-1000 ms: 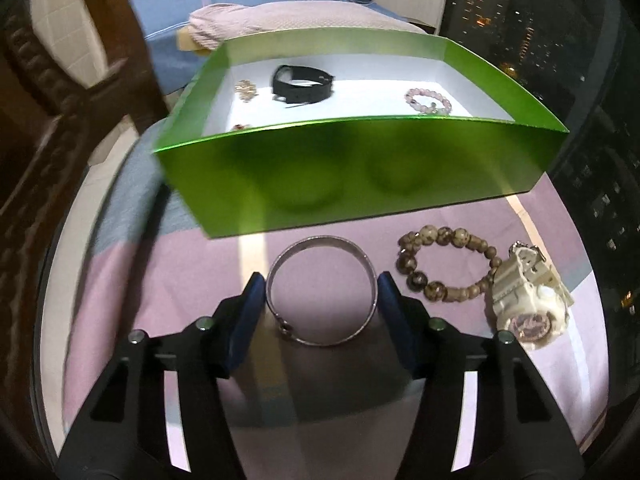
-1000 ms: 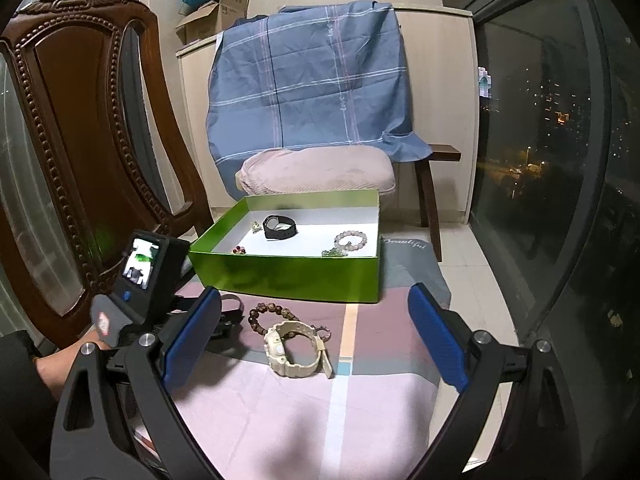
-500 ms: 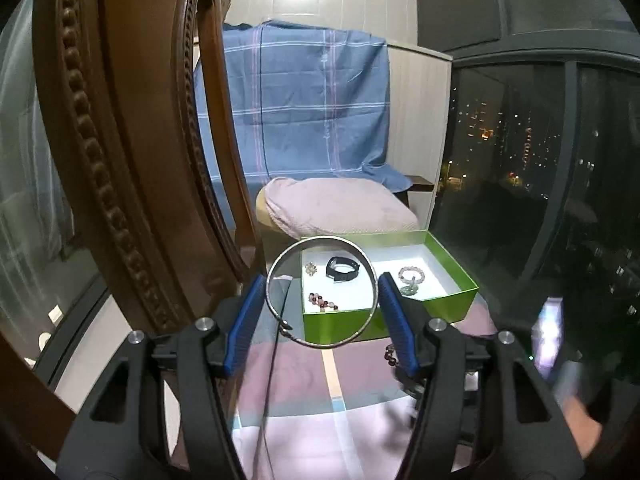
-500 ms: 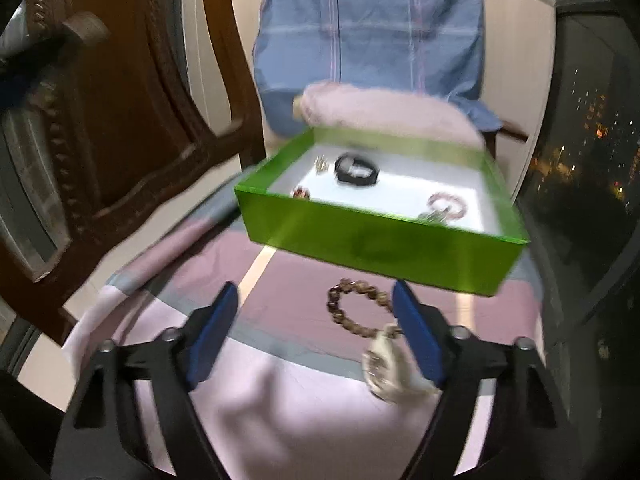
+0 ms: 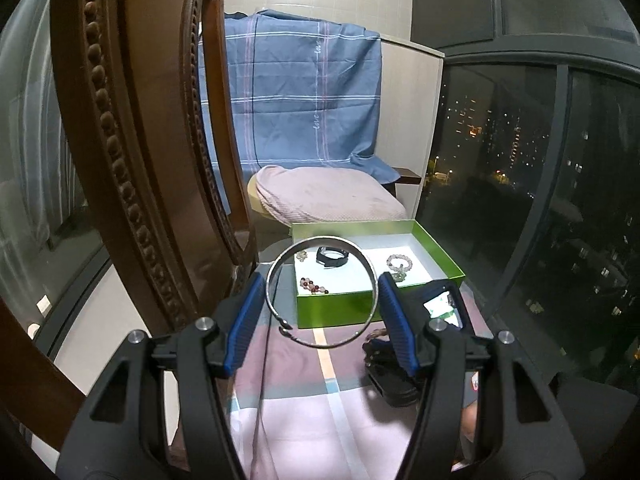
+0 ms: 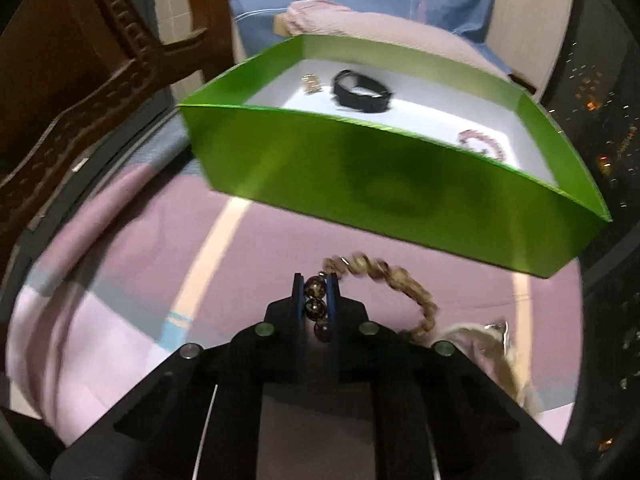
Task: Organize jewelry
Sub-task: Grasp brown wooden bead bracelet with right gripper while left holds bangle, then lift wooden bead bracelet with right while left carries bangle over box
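My left gripper (image 5: 322,288) is raised high above the cloth, shut on a silver bangle (image 5: 324,346) held across its width between the blue pads. Through the ring I see the green box (image 5: 336,308) with a black band (image 5: 331,257), a pale bead bracelet (image 5: 398,261) and dark beads (image 5: 314,285) inside. My right gripper (image 6: 316,284) is low over the pink cloth, jaws closing, its pads pressing on beads of the brown bead bracelet (image 6: 376,270). That bracelet curves to the right towards a cream watch (image 6: 480,344). The green box (image 6: 360,184) stands just beyond.
A carved wooden chair back (image 5: 132,160) rises close on the left. Behind the box are a pink cushion (image 5: 328,200) and a blue checked cloth (image 5: 304,96). A dark window (image 5: 540,180) fills the right. A striped cloth (image 6: 160,240) covers the surface.
My left gripper lifted the bangle off the cloth and drew back from the box. My right gripper came down to the brown bead bracelet and closed on its beads.
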Tool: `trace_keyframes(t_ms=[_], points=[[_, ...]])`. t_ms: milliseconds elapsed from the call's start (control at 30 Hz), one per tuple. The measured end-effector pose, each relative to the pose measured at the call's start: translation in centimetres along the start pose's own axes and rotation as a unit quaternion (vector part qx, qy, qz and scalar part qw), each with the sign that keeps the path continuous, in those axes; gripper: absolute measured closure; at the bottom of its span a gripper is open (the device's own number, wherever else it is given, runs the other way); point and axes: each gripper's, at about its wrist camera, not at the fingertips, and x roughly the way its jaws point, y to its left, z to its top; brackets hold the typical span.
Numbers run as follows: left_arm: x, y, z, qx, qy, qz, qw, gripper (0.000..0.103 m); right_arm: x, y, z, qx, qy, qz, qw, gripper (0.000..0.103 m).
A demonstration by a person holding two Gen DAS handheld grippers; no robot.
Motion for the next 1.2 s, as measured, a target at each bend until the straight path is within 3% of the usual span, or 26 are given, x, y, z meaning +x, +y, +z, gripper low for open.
trace_keyframes(t_ms=[133,267,400,533,667,967,1200], points=[[-0.2,0.1,0.0,-0.005,0.002,-0.001,1.0,0.045,-1.4,0.0,-0.2,0.007,-0.024,0.032,0.999,0.092],[-0.2,0.3,0.2,-0.015,0.002,-0.005,0.9999,0.045,-8.2,-0.3,0.3,0.019,-0.104,0.1,0.989,0.092],[0.0,0.5,0.0,-0.02,0.003,-0.006,0.9998,0.045,-15.3,-4.1,-0.8,0.064,-0.177,0.199,0.962,0.092],[0.6,0.4,-0.2,-0.027,0.012,-0.013,0.9995,0.045,-19.6,-8.0,-2.3,0.105,-0.216,0.237,0.941,0.092],[1.4,-0.4,-0.4,-0.029,0.022,-0.02,0.9991,0.045,-21.8,-10.5,-3.5,0.1,-0.245,0.209,0.942,0.092],[3.7,-4.0,-1.0,-0.017,0.045,-0.029,0.9984,0.045,-22.4,-12.1,-6.0,0.09,-0.246,0.128,0.957,0.092],[5.2,-6.2,-1.4,-0.003,0.063,-0.037,0.9973,0.045,-21.9,-12.3,-6.1,0.091,-0.239,0.118,0.96,0.092]])
